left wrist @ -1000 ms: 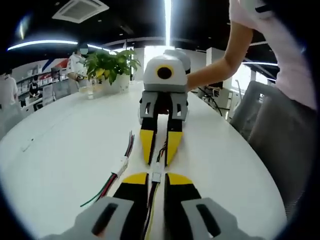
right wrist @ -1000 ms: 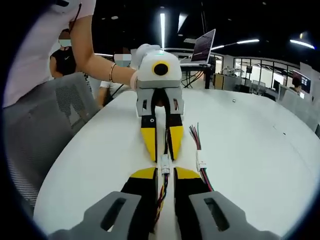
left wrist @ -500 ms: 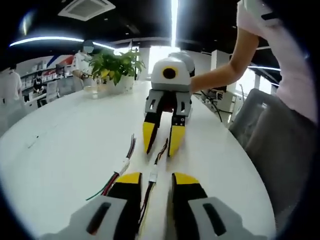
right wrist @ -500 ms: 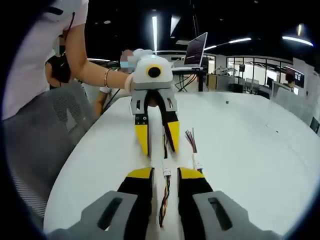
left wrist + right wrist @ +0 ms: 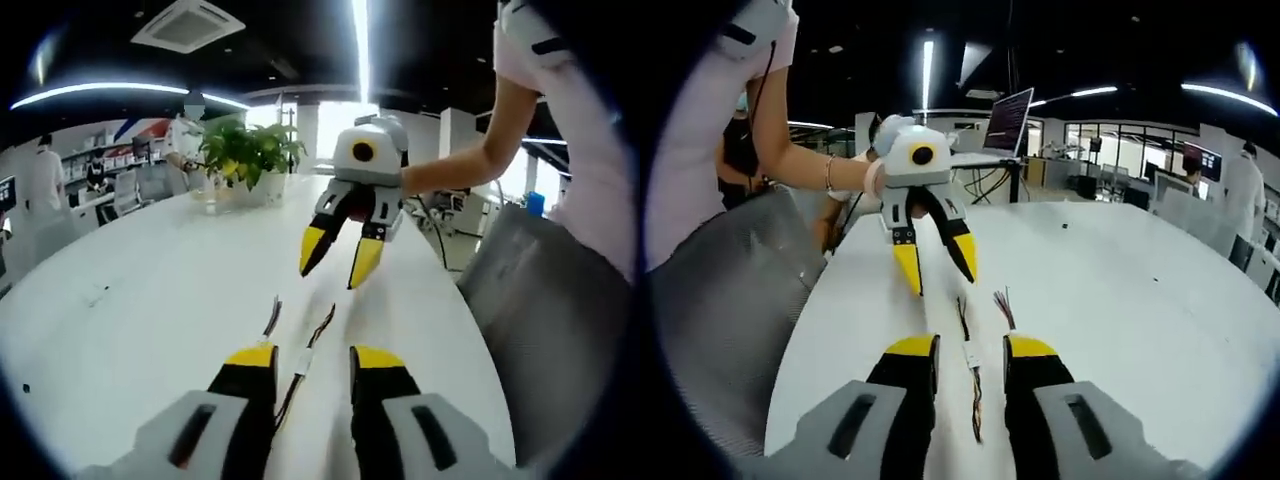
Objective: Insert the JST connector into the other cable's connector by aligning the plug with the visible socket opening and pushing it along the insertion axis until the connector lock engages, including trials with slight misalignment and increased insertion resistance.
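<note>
Both jaw pairs stand apart and hold nothing: left gripper (image 5: 298, 362) and right gripper (image 5: 971, 352) hover above the white table (image 5: 1110, 300). The joined cable with its white connector (image 5: 971, 352) lies flat between them; a second cable (image 5: 271, 316) lies just beside it. Judgement: the lock may be only partly engaged, so any regrasp pulling on the wires could separate the pair.

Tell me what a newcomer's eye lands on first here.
The yellow-tipped tools: in the left gripper view the right tool hangs open above the white table, and in the right gripper view the left tool does the same. Below them the joined cable lies on the table, with loose wires beside it. A potted plant stands at the far end.
</note>
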`<control>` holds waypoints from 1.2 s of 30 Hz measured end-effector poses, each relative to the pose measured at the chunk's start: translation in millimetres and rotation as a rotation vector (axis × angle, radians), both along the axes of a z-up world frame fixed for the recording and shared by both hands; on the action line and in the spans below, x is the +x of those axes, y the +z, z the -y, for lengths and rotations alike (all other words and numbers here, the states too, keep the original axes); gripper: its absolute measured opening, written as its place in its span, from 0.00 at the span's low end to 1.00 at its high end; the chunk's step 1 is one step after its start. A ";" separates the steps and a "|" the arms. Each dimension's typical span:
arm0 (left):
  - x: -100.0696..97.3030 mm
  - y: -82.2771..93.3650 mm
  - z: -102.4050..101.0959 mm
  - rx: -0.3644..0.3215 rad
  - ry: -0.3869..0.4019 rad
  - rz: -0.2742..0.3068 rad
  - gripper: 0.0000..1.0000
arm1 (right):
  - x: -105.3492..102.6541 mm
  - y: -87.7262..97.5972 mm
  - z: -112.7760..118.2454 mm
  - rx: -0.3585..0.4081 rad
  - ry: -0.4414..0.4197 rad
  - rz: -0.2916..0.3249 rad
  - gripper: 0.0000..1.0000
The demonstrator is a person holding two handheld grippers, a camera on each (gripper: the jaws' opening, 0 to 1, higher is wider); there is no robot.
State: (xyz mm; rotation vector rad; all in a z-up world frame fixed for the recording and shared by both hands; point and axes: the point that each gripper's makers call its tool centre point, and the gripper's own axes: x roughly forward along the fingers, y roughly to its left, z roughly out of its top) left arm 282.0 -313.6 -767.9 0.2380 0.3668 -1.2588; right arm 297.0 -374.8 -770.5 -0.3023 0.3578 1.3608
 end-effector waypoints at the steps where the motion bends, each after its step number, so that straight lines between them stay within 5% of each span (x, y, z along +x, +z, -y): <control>1: -1.5 2.1 -1.2 0.000 0.004 -0.002 0.23 | -1.5 1.3 1.5 0.000 -0.005 0.001 0.23; 10: -20.3 10.8 -21.7 0.034 0.103 -0.054 0.32 | -16.8 23.4 18.1 0.021 -0.115 -0.003 0.25; 20: -39.0 31.7 -31.2 0.017 0.204 -0.009 0.49 | -39.6 30.3 35.3 0.005 -0.211 -0.033 0.46; 23: -38.7 38.9 -35.8 0.021 0.228 0.060 0.57 | -47.0 37.4 40.5 -0.005 -0.249 0.009 0.49; 28: -43.5 43.7 -43.0 0.013 0.280 0.046 0.64 | -56.0 43.3 46.1 0.018 -0.322 -0.047 0.66; 36: -56.1 48.3 -57.1 0.010 0.370 0.051 0.86 | -65.1 49.5 65.3 0.059 -0.465 -0.089 0.74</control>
